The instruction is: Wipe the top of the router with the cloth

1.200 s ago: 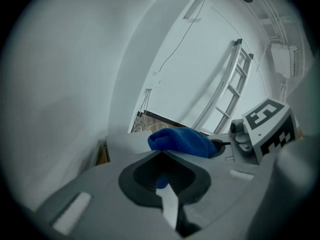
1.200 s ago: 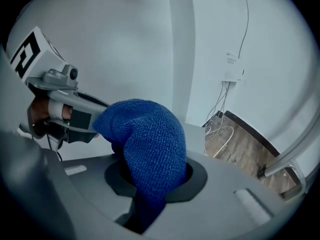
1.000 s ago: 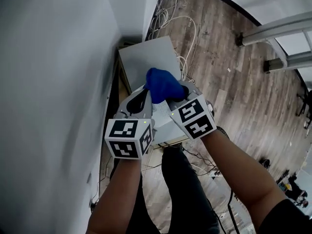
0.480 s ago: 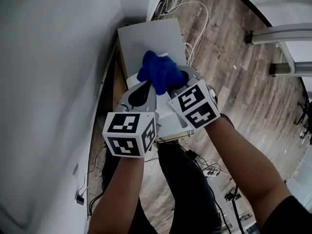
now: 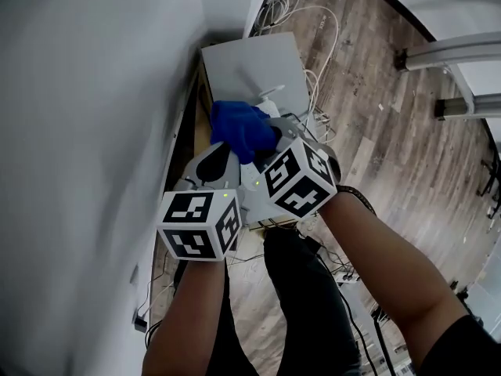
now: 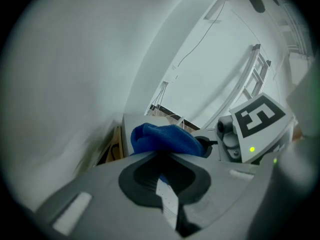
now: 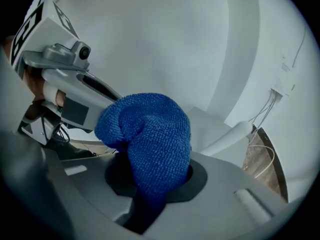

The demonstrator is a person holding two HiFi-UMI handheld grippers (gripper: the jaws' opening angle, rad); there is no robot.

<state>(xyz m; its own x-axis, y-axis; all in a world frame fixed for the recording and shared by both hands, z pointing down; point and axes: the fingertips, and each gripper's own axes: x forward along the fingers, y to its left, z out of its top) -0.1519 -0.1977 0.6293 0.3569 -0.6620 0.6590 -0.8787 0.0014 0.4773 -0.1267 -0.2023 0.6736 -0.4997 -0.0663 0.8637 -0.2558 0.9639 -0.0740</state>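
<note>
My right gripper (image 5: pixel 270 138) is shut on a bunched blue cloth (image 5: pixel 241 128), which bulges out of its jaws (image 7: pixel 150 134). The cloth sits over the white router (image 5: pixel 254 185), whose body is mostly hidden by both grippers. One white antenna (image 5: pixel 269 98) sticks out beyond the cloth (image 7: pixel 231 134). My left gripper (image 5: pixel 222 161) is right beside the cloth, on its left. Its jaws are closed on a thin white vented edge of the router (image 6: pixel 168 196). The cloth (image 6: pixel 165 139) lies just past its tips.
The router rests on a white cabinet top (image 5: pixel 252 59) tight against the white wall (image 5: pixel 94 131) at left. Loose white cables (image 5: pixel 317 30) trail over the wooden floor (image 5: pixel 376 131) behind and to the right. A metal ladder (image 5: pixel 458 53) stands far right. The person's legs are below.
The right gripper has carried the cloth leftward across the router toward the wall, and its marker cube has turned. The left gripper stays on the router.
</note>
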